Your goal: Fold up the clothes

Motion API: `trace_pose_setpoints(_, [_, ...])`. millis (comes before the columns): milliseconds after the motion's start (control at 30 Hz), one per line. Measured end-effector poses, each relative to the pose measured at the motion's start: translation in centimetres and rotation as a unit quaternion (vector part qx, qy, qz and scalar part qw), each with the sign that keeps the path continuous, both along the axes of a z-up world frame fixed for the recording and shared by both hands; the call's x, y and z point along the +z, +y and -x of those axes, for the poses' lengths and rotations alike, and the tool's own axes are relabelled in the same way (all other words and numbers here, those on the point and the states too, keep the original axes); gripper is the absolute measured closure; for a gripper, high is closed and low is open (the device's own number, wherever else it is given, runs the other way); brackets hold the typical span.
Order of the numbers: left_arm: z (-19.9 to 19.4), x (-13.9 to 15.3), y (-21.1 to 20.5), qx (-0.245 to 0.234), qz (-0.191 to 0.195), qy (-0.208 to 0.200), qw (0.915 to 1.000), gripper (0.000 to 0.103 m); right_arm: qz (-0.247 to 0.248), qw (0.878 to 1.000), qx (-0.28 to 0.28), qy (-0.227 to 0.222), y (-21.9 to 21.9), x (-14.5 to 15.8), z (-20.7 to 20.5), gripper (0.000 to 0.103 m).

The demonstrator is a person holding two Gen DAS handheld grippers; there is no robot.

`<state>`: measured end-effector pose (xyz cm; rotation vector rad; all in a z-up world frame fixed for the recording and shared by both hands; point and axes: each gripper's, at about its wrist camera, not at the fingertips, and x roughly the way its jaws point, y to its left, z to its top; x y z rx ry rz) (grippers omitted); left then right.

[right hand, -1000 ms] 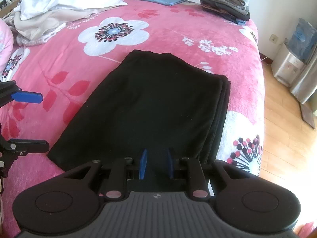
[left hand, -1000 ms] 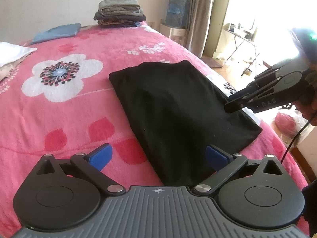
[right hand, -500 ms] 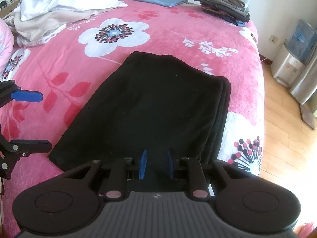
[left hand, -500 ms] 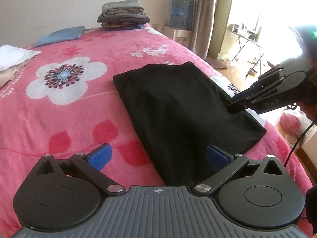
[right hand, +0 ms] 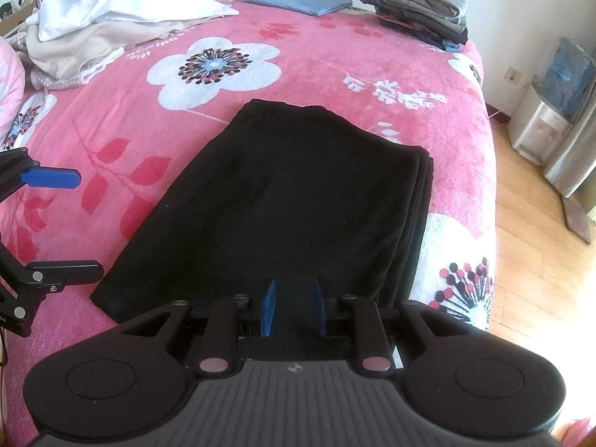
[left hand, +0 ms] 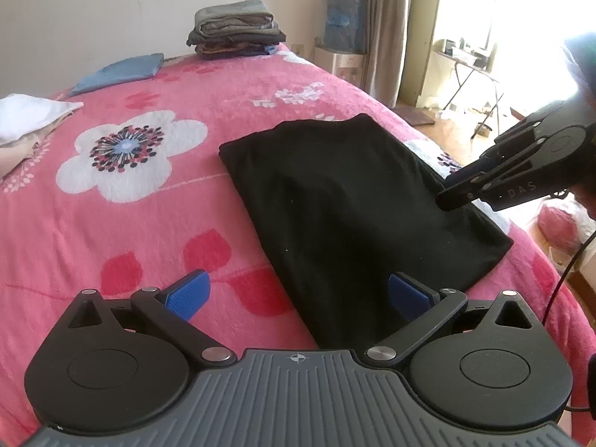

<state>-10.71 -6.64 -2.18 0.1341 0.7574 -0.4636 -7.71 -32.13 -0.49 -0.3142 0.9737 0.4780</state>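
A black garment (left hand: 354, 201) lies folded into a long rectangle on the pink flowered bedspread (left hand: 111, 223); it also shows in the right wrist view (right hand: 298, 193). My left gripper (left hand: 298, 292) is wide open and empty, above the garment's near corner. It shows at the left edge of the right wrist view (right hand: 56, 223). My right gripper (right hand: 293, 307) has its blue pads close together with a narrow gap and nothing between them, above the garment's near edge. It shows from the side in the left wrist view (left hand: 458, 190).
A stack of folded clothes (left hand: 234, 29) sits at the bed's far end, with a folded blue cloth (left hand: 119, 72) beside it. A pile of white and cream clothes (right hand: 108, 26) lies at the far left. The bed edge and wooden floor (right hand: 540, 242) are on the right.
Both grippers have drawn back slightly from the garment and the left wrist view has tilted up. Jaws unchanged. The garment has not moved.
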Motion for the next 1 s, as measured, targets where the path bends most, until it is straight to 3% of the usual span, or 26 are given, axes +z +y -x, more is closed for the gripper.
trace_pose_setpoints(267, [-0.65,0.06,-0.38,0.009,-0.02,0.004,0.9998,0.0,0.0,1.0,-0.004,-0.004,-0.01,0.16,0.01,0.079])
trace_pose_setpoints(1000, [-0.55,0.03,-0.63,0.011,-0.03,0.015,0.9994,0.0,0.002,1.0,-0.005,-0.014,0.26,0.3,0.5,0.078])
